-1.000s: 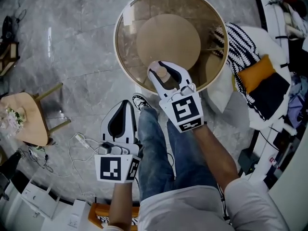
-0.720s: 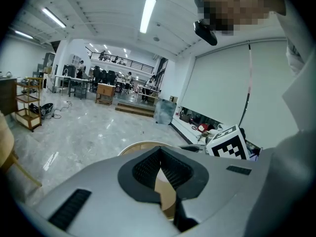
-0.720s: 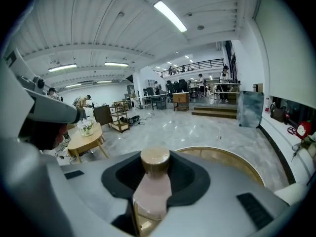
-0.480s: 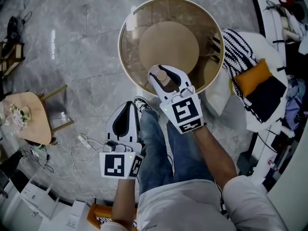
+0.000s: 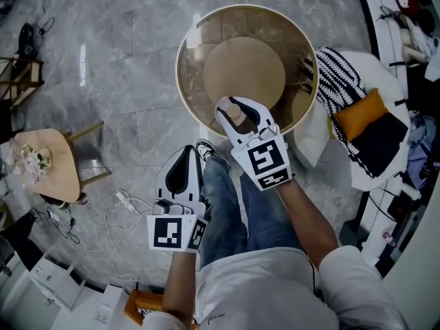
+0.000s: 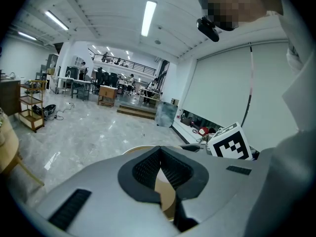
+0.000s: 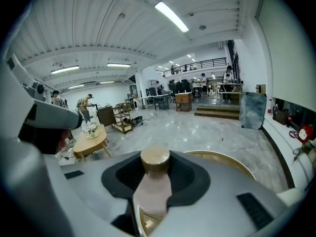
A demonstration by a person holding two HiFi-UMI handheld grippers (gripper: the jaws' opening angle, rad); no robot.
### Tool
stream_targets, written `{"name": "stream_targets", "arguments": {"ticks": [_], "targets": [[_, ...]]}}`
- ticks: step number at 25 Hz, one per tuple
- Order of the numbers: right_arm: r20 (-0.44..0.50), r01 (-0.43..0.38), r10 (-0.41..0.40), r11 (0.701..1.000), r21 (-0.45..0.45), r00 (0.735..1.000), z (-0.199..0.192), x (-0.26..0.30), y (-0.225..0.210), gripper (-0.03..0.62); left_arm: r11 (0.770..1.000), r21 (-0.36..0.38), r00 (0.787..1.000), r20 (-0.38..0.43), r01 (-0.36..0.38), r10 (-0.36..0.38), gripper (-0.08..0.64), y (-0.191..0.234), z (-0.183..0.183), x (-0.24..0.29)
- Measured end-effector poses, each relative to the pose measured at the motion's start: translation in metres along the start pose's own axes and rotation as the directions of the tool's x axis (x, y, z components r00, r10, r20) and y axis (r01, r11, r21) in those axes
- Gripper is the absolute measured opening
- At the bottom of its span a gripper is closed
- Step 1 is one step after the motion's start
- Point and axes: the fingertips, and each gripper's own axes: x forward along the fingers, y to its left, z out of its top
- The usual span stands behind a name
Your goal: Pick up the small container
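Observation:
The small container (image 7: 154,181) is a pale pink bottle with a tan round cap. My right gripper (image 7: 153,191) is shut on it, and the bottle stands upright between the pads with its cap above them. From the head view the same container (image 5: 234,111) sits in my right gripper (image 5: 237,112), held over the near rim of the round glass table (image 5: 199,115). Lower left, beside the person's jeans, my left gripper (image 5: 182,172) is shut with nothing in it. Its pads (image 6: 170,168) meet at the tips in the left gripper view.
A round wooden disc (image 5: 244,69) shows under the glass top. A black-and-white striped cushion (image 5: 337,81) and an orange one (image 5: 361,108) lie to the right. A small wooden side table (image 5: 45,167) stands at the left, with white cables (image 5: 117,205) on the marble floor.
The round table has drifted slightly right and down in the head view. Both grippers keep their places relative to the body, and the right one still holds the container.

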Motion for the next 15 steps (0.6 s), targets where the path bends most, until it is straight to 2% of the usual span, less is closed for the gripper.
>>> {"name": "stream_targets", "arguments": {"ticks": [5,15], "targets": [[0.001,-0.016,0.016,1.000,-0.009,1.000,0.009,-0.006,0.002,0.135,1.000,0.010,1.000,0.002,-0.006,0.006,0.017,-0.004,0.009,-0.007],[-0.005,-0.029,0.029,0.999,-0.026,1.000,0.028,-0.026,0.003,0.135,1.000,-0.015,1.000,0.016,-0.010,0.010,0.017,-0.017,0.025,-0.018]]}}
